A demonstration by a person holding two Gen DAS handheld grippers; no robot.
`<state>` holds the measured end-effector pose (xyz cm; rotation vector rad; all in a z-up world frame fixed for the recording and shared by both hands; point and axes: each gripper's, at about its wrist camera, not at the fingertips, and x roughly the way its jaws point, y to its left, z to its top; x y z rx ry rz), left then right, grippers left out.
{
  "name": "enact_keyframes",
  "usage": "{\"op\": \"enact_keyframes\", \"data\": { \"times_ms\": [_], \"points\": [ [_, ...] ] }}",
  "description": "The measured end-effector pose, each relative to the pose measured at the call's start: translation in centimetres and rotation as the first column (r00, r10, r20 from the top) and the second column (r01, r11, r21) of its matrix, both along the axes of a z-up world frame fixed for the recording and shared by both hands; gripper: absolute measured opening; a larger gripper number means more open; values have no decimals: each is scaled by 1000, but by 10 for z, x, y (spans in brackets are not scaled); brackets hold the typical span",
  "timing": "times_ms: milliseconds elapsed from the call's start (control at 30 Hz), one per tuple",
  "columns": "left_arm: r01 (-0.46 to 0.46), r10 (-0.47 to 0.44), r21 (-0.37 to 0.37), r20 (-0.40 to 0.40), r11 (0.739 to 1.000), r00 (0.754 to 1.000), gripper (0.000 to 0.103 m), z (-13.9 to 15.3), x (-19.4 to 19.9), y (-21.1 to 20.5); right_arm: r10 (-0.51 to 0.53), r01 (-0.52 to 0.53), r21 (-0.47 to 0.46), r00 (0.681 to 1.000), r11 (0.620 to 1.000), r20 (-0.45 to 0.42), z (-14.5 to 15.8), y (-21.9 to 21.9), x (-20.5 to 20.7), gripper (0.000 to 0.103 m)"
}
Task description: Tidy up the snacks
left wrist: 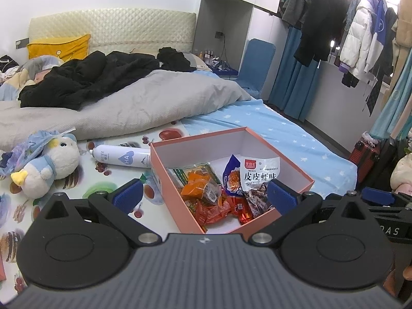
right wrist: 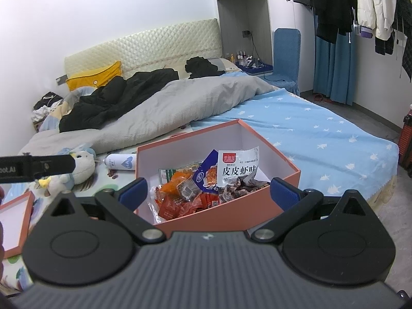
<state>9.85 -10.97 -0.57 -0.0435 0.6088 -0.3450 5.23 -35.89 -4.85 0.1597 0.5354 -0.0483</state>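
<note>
A salmon-pink box [left wrist: 170, 177] [right wrist: 231, 215] with a white inside lies open on the bed. It holds several snack packs: a white bag with black lettering [left wrist: 260, 172] [right wrist: 238, 168], a blue bag [left wrist: 231, 177] [right wrist: 206, 172], orange and red wrapped pieces [left wrist: 206, 195] [right wrist: 180, 200]. My left gripper [left wrist: 204, 194] is open, its blue pads either side of the box's near corner, nothing held. My right gripper [right wrist: 209, 193] is open above the box's near wall, empty. The left gripper's body [right wrist: 36, 168] shows at the left of the right wrist view.
The pink box lid [right wrist: 15, 221] lies at the left. A white spray can [left wrist: 121, 157] and a plush duck [left wrist: 49, 164] lie left of the box. A grey quilt [left wrist: 128, 105] and black clothes fill the bed's far half. Blue starred sheet [right wrist: 322, 139] spreads right, floor beyond.
</note>
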Motion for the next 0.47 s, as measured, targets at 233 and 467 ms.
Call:
{"op": "enact_keyframes", "data": {
  "times_ms": [233,467],
  "points": [
    [2,-2,-2,-3,1000,1000,103,1,-1,0,0,0,1,1000,1000,-1,0,0,0,103],
    [4,-4,0,-1,1000,1000,103,2,-1,1,0,0,1,1000,1000,-2,0,0,0,103]
  ]
}}
